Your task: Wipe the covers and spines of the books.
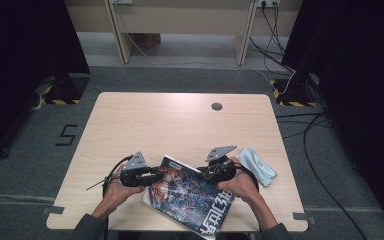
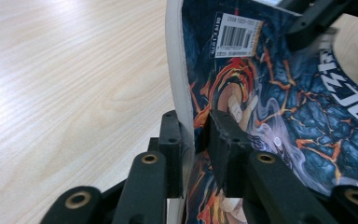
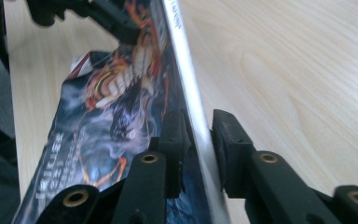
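Both hands come in low at the near edge of the table (image 1: 130,120), forearms angled inward. The left gripper (image 2: 196,154) clamps one side of the magazine (image 1: 187,195), pages pinched between its jaws; the right gripper (image 3: 198,149) sits at the opposite edge, though I cannot tell whether its pads press. The magazine is tilted up. A blue cloth (image 1: 257,165) lies just right; open tabletop beyond.

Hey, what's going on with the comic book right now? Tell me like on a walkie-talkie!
Left gripper shut on magazine. Right gripper at its opposite edge, jaws astride, grip uncertain. Blue cloth off to the right, not in the way.
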